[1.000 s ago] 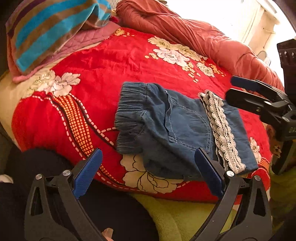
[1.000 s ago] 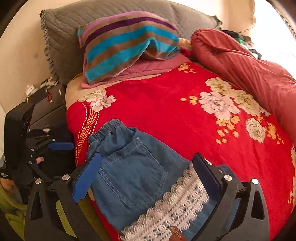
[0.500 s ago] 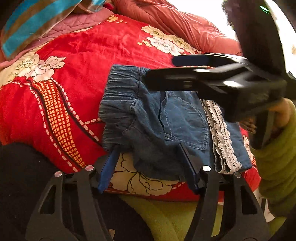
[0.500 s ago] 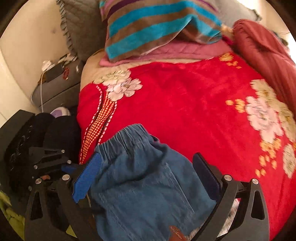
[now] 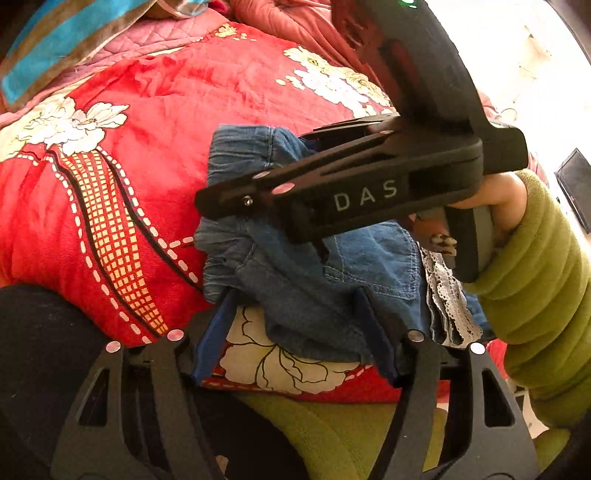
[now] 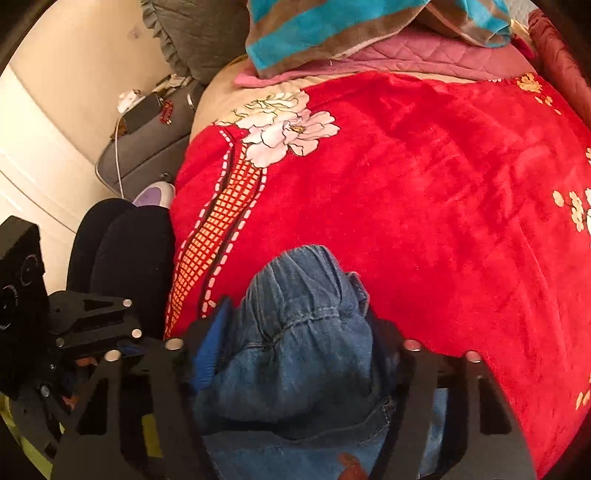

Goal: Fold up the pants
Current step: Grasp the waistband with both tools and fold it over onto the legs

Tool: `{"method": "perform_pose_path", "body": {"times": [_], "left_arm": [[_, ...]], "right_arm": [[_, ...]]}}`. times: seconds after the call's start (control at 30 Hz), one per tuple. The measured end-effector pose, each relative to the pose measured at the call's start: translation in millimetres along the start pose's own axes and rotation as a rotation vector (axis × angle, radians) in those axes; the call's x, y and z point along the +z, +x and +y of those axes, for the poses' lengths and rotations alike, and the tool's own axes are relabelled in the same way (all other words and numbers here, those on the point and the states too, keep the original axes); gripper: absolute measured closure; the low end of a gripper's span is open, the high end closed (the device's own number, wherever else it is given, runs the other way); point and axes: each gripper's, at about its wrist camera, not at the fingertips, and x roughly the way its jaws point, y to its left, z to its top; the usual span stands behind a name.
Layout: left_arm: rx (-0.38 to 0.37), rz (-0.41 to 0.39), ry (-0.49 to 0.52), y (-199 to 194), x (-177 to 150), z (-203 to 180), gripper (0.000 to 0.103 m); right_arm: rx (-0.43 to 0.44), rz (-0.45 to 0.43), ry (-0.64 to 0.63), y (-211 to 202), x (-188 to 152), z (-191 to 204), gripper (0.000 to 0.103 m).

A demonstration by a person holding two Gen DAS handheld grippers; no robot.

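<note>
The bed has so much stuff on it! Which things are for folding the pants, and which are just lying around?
For the job:
- small blue denim pants with a white lace trim
- left gripper, its jaws around the near edge of the denim
- right gripper, its jaws around the bunched waistband

Just lying about:
- red flowered plush blanket
- striped teal and brown pillow
- pink quilted cover
- grey ruffled cushion

A bed fills most of both views, covered by a plush red blanket (image 6: 424, 177) printed with white and gold flowers and an orange lattice band. At its head lie a grey quilted pillow (image 6: 199, 33), a pink quilted cover (image 6: 417, 55) and a striped teal-and-brown cushion (image 6: 332, 26). A rolled dusty-red quilt (image 5: 295, 22) runs along the far side. A grey bedside cabinet (image 6: 147, 147) with a white cable stands against the cream wall (image 6: 66, 85). Bright daylight washes out the right of the left wrist view.
</note>
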Motion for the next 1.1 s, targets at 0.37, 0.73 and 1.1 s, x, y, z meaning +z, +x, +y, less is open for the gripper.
{"method": "perform_pose_path", "body": {"times": [0.37, 0.73, 1.1], "left_arm": [[-0.056, -0.023, -0.061, -2.5, 5.2, -2.1, 0.014], [-0.256, 0.081, -0.017, 23.7, 21.2, -62.7, 0.010], [-0.460, 0.111, 0.267, 26.5, 14.1, -165.2, 0.010]], "right_arm": [[0.054, -0.208, 0.084, -73.0, -35.7, -7.9, 0.072], [0.052, -0.395, 0.167, -152.2, -95.8, -25.8, 0.072], [-0.112, -0.582, 0.413, -219.1, -188.6, -60.8, 0.014]]}}
